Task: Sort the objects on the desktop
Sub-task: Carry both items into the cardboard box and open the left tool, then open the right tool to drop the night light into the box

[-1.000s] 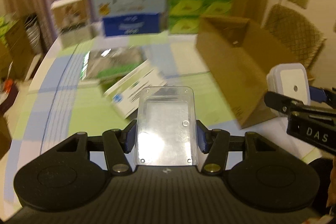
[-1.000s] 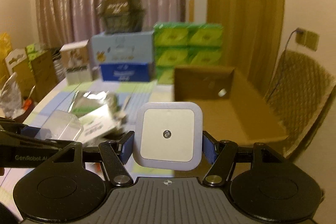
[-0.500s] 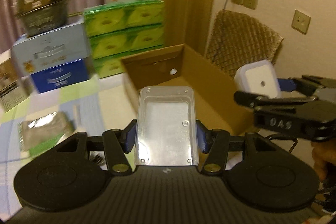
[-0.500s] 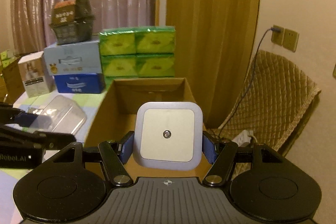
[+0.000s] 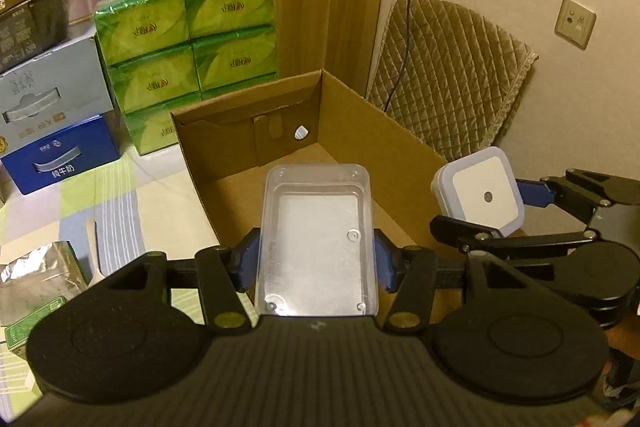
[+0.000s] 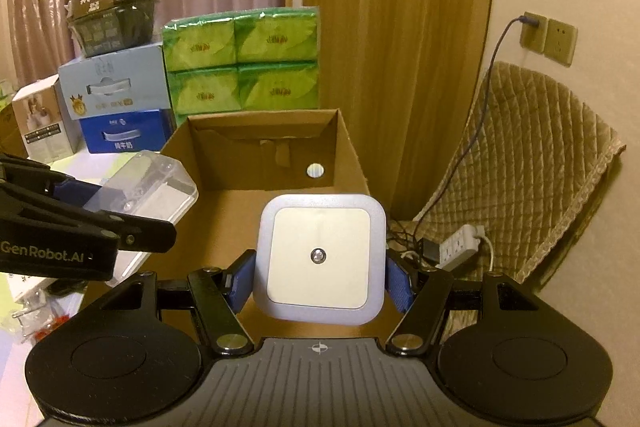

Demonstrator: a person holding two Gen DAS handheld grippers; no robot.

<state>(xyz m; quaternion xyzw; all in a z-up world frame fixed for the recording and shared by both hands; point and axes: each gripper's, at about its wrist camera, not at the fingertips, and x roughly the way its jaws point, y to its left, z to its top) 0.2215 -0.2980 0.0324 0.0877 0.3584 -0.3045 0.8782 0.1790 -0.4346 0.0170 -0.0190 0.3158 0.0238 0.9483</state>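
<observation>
My left gripper point(image 5: 316, 259) is shut on a clear plastic box point(image 5: 318, 239) and holds it over the near part of an open cardboard box point(image 5: 248, 131). My right gripper point(image 6: 320, 279) is shut on a square white night light point(image 6: 320, 259), held over the cardboard box point(image 6: 264, 147) at its near right side. The night light point(image 5: 480, 195) and the right gripper show at the right of the left wrist view. The clear box point(image 6: 148, 183) and the left gripper show at the left of the right wrist view. The cardboard box looks empty inside.
Green tissue packs point(image 5: 188, 39) stand behind the cardboard box, with blue and grey cartons point(image 5: 56, 115) to their left. A foil packet point(image 5: 36, 271) lies on the checked tablecloth. A quilted chair point(image 6: 532, 155) and a power strip point(image 6: 460, 247) are at the right.
Both grippers have swung right from the table's loose items to the cardboard box, still holding the clear box and the night light, and now hang over its opening.
</observation>
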